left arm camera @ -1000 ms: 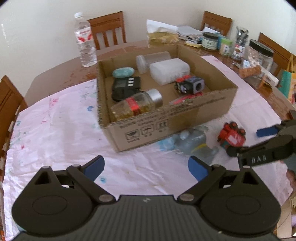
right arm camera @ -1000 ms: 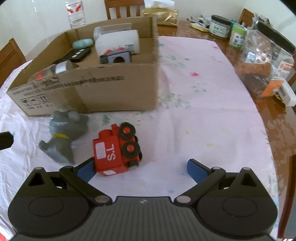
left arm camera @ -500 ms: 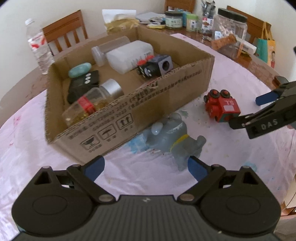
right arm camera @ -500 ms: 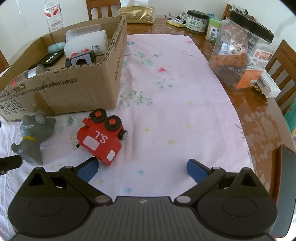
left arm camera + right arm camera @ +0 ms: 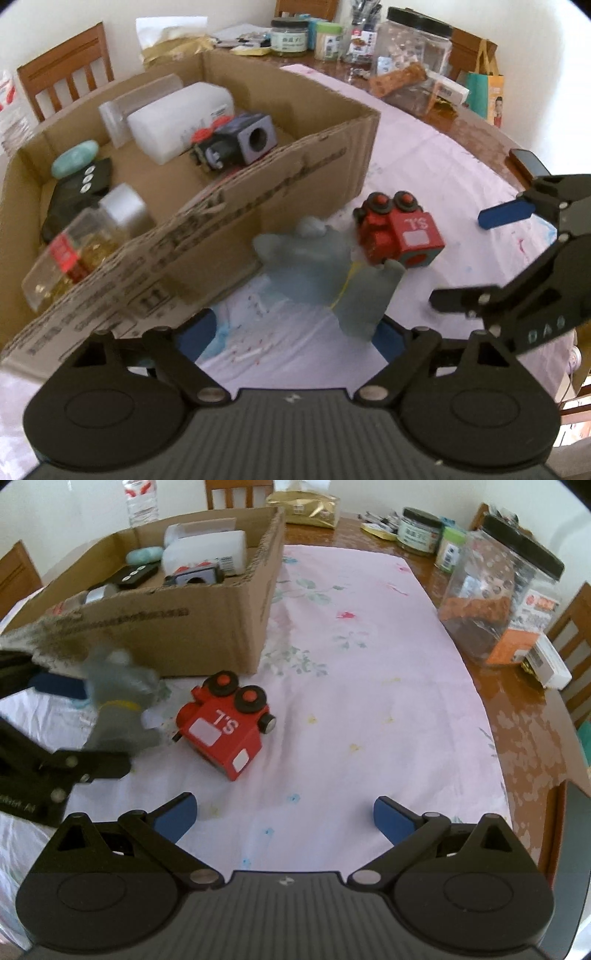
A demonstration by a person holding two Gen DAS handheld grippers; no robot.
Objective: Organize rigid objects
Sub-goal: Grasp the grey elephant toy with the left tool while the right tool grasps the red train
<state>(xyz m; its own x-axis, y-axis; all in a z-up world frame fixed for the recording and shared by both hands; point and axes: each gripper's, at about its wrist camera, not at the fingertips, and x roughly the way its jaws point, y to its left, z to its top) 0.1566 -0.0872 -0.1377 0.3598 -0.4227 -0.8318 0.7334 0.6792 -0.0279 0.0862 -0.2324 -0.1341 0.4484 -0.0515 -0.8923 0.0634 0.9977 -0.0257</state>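
Observation:
A grey rubber animal toy (image 5: pixel 325 266) stands on the pink cloth in front of the cardboard box (image 5: pixel 258 206). My left gripper (image 5: pixel 293 334) straddles it and its jaws are closing. The right pad touches the toy's foot; the left pad stands clear of it. A red toy train (image 5: pixel 400 232) lies on its side just right of the grey toy. In the right wrist view the train (image 5: pixel 225 731) lies ahead of my right gripper (image 5: pixel 284 818), which is open and holds nothing. The grey toy (image 5: pixel 118 709) shows blurred there, between the left gripper's fingers.
The box (image 5: pixel 166 627) holds a glass jar, a black remote, a white container, a teal stone and a dark toy. A large clear jar (image 5: pixel 498 590), small jars and packets crowd the far right of the table. A phone (image 5: pixel 528 166) lies near the right edge. Wooden chairs ring the table.
My left gripper came down and forward until the grey toy sits between its fingers, and the jaws have narrowed. The right gripper has barely moved.

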